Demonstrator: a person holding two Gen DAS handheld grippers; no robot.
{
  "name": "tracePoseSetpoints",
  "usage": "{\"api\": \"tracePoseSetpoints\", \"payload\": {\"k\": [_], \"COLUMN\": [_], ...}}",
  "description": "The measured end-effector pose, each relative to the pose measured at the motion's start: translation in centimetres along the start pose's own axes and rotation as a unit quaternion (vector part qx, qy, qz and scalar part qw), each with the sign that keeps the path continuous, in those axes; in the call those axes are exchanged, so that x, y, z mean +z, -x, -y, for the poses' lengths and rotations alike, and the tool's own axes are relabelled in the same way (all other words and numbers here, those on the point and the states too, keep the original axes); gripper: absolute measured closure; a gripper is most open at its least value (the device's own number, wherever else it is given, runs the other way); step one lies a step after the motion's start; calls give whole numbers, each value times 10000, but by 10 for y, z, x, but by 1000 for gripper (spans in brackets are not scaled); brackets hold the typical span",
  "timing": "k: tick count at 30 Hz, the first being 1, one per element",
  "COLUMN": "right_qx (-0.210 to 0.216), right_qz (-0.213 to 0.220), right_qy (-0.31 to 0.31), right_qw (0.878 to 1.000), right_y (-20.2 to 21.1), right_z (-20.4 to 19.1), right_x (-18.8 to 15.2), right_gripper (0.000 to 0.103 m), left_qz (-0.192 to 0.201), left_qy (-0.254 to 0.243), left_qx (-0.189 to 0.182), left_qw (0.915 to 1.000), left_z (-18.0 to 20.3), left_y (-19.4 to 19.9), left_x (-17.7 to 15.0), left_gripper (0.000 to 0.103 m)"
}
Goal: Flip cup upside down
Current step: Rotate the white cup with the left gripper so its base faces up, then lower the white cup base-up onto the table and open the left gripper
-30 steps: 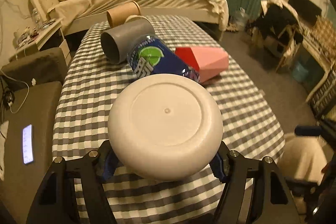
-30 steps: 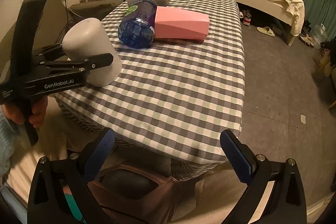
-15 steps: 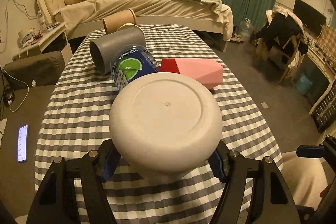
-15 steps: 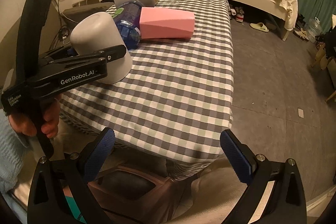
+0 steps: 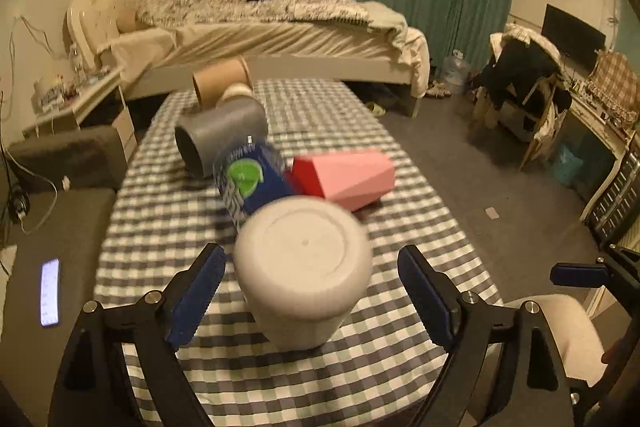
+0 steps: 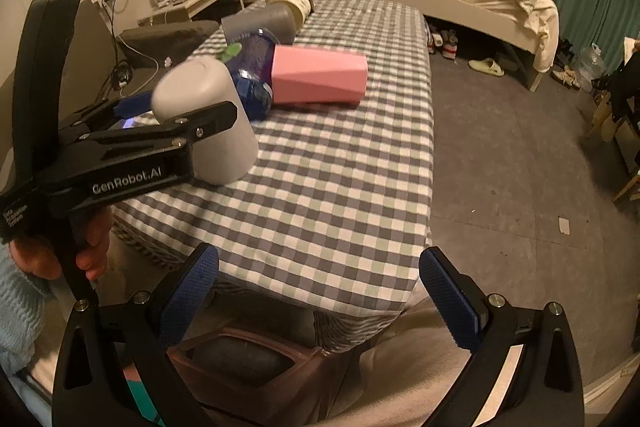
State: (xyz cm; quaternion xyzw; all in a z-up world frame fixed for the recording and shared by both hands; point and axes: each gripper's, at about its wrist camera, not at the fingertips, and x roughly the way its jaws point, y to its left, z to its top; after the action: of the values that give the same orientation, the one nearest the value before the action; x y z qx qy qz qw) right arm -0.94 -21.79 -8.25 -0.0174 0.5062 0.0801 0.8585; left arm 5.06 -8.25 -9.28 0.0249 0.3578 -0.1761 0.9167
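Your left hand-held gripper (image 5: 310,291) has let go of the cup (image 5: 302,267): half a second ago its blue pads were pressed against the sides, and now in the left wrist view both pads stand clear of the cup with bare checked cloth showing in the gap on each side. The jaws are spread wide and hold nothing. The cup itself sits mouth-down on the tabletop (image 5: 400,367), its flat base with the small centre dimple facing up at the camera, near the front edge and just short of the blue bottle (image 5: 250,183) and the pink box (image 5: 352,177) lying behind it. The right wrist view agrees: the cup (image 6: 208,119) stands on its rim on the cloth, and the left tool's near finger crosses in front of it, so from that side you cannot tell whether anything is touching; the left wrist view settles it. The cup is a little blurred in both views, so you may be pulling back just now. From how things lie, the flip looks done; what is left is to draw the left tool straight back without clipping the wall, since the cup stands close to the table edge and a nudge could tip it or push it off. Your right hand-held gripper (image 6: 320,291) hangs off the near end of the tabletop, jaws wide apart and empty, well away from the cup.
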Motion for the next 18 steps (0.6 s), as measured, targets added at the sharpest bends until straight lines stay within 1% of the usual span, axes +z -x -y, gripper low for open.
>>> {"api": "tracePoseSetpoints", "payload": {"k": [5,8,11,13,14,15,18], "right_qx": [-106,-155,-211,-244,-265,-282,-340], "right_qz": [268,439,693,876,997,1095,1311], "right_qy": [68,105,78,28,-18,-67,-243], "right_qw": [9996,9989,9973,9959,9947,9936,9905], "right_y": [24,36,51,58,62,64,64], "right_z": [-7,-13,-21,-26,-30,-33,-42], "right_x": [5,8,12,14,16,17,17], "right_gripper": [2,2,2,2,2,2,2], "left_qz": [332,500,658,680,678,680,617], "left_qy": [52,138,287,440,535,580,685], "left_qx": [138,204,373,492,631,726,1066], "left_qw": [9993,9984,9967,9955,9943,9933,9900], "left_z": [-6,-14,-28,-40,-47,-52,-69], "left_y": [33,55,78,90,95,98,104], "left_x": [12,17,16,10,4,0,-16], "left_gripper": [12,12,12,9,5,3,1]}}
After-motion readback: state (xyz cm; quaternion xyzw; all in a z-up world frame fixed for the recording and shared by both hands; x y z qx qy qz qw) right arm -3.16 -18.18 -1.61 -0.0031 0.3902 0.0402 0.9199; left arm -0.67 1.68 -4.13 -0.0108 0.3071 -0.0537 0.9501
